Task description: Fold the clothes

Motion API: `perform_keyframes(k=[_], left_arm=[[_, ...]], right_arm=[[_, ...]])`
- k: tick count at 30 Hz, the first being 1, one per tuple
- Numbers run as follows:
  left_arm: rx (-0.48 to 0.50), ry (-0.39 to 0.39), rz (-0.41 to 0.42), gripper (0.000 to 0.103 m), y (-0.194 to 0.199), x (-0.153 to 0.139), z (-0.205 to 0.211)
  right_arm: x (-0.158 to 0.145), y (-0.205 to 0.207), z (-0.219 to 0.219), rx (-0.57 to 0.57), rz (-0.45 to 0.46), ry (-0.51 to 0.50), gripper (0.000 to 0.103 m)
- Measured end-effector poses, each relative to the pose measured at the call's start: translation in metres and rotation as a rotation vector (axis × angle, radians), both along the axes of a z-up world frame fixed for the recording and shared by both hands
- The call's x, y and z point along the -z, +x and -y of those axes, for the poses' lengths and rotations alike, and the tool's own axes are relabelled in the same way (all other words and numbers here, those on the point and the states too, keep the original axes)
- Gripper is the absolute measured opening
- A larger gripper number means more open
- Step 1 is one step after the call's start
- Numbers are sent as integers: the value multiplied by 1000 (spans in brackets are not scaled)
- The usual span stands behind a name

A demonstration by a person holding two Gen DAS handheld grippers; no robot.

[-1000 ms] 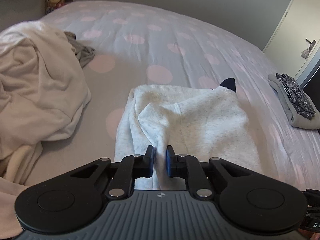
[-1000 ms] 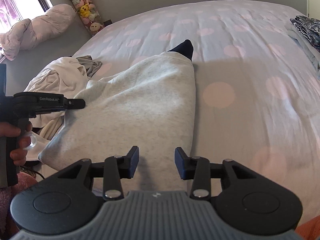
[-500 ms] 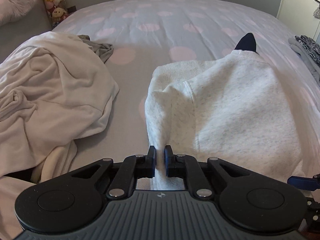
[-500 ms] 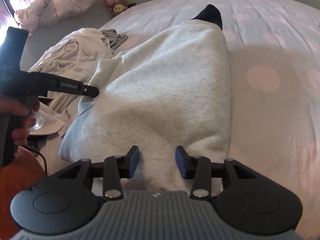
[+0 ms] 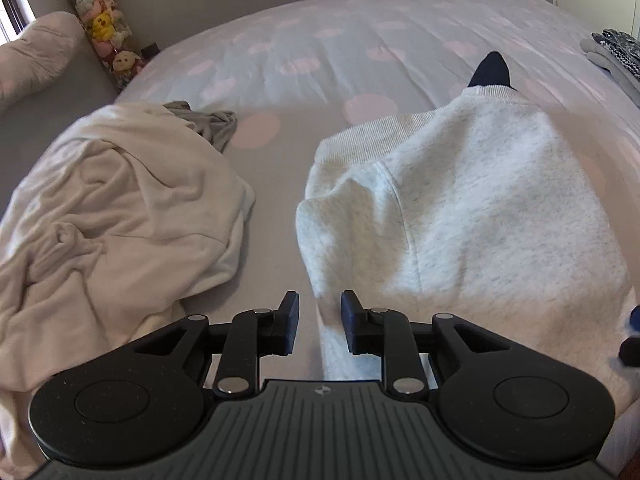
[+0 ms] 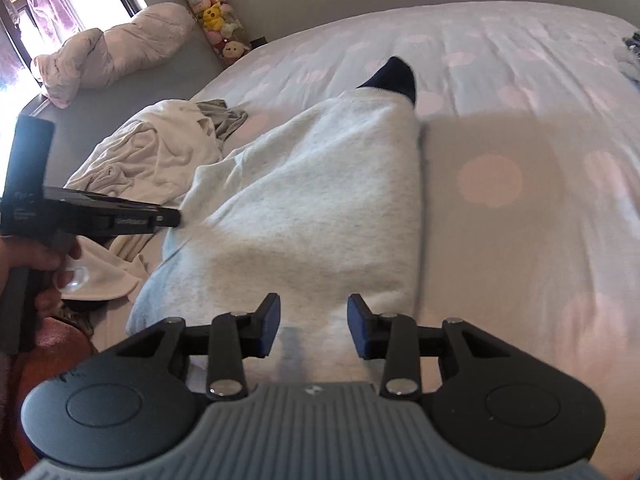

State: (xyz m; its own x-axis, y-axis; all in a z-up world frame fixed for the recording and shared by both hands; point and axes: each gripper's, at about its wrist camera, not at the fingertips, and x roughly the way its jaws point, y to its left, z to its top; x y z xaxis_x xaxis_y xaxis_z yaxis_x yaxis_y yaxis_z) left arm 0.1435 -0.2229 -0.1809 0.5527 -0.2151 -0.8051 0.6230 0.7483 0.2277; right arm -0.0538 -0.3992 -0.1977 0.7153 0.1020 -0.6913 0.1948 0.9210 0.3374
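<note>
A light grey sweatshirt (image 5: 480,208) is lying folded lengthwise on the bed (image 5: 360,32), running from the near edge toward the middle of the spotted cover. A dark blue piece (image 5: 491,70) is poking out from under its far ribbed hem.

The left gripper (image 5: 319,322) is hovering over the near left corner of the sweatshirt. Its jaws are opening, and a fold of the grey cloth is sitting in the gap between them; the cloth is lying against the right pad while the left pad is standing clear of it, so nothing is being pinched. In the right wrist view the left gripper (image 6: 168,218) is showing from the side, its tip just beside the sweatshirt's left edge, with a hand (image 6: 36,256) wrapping its handle.

The right gripper (image 6: 313,326) is hanging over the near end of the sweatshirt, toward its right edge. Its jaws are closing a little but are standing spread, with the grey cloth lying flat beneath the gap and neither pad pressing on it.

A crumpled cream garment (image 5: 116,208) is lying near the left edge of the bed, just beside the sweatshirt but apart from it, with a grey garment (image 5: 212,126) peeking from behind it. Folded clothes (image 5: 612,52) are sitting at the far right edge. Plush toys (image 6: 216,12) are stacked in the corner beyond the bed, beside a bundled pink duvet (image 6: 108,52).
</note>
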Motion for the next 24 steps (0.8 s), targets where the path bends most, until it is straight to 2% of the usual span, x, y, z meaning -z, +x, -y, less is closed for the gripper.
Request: perform_keyframes(k=[4,7,9,12,15,19,22,24], left_arm=[[127,-18,-33,22,-32,-24,3],[194,29,-75,22,-50,-23,9],[206,64,-100,22,-55,-16,10],[186,104,-135,22,-53,0,9],[166,118,-148,22,-47,9,11],[142,140,-156,22,-38,19,15],[133,138,-164,21,-34,22,16],[126,129,-175,21,-31,23,15]], right_arm=[[0,-19,13,37,-37,-46,29],[6,-30,11,25,-65,-33,29],[9,-35,3,-6,-87,-55,33],[12,-43,-12,-70,-118,-103,46],[20,-39,-18,-66,-148,-125,47],[29,-22,-17,-41,-143,-53,44],[44,-8,-14,1,-199,-4,43],[48,-10,-4,80,-177,73,31]])
